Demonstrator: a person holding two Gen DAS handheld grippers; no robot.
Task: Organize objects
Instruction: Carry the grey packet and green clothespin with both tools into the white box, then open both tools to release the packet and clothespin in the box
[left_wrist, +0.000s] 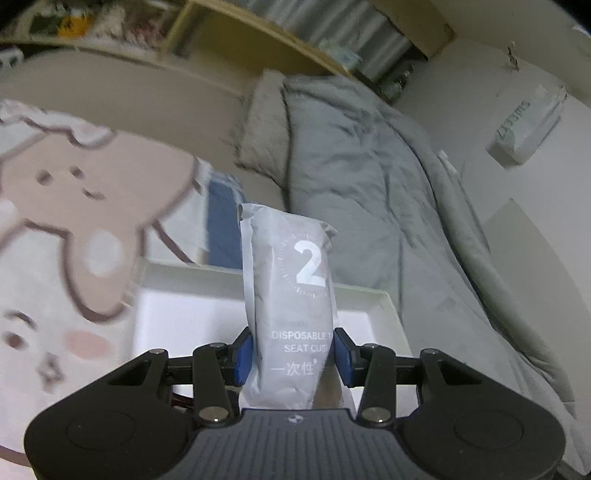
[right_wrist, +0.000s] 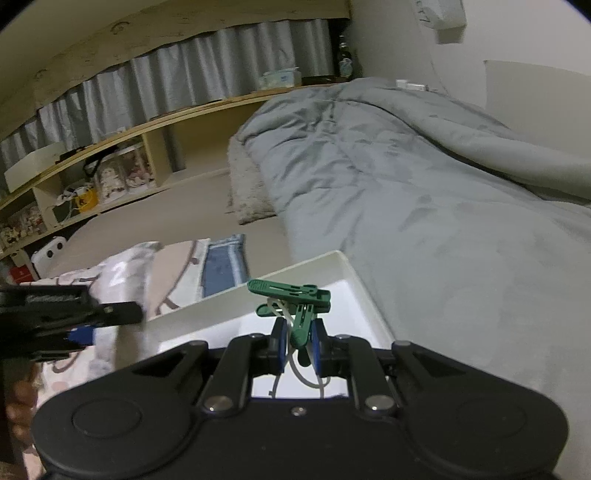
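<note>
The left wrist view looks forward and downward along its own fingers, close above a white tray (left_wrist: 376, 295) at the lower centre of the frame, with a grey quilt (left_wrist: 369, 166) filling the right half. The right wrist view faces the same way from further right, close over the same tray (right_wrist: 354, 280); the quilt (right_wrist: 424, 184) fills its right and the left gripper (right_wrist: 79, 334) shows at its left edge.

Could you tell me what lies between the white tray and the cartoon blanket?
In the right wrist view, a folded blue denim piece lies between the white tray and cartoon blanket.
</note>
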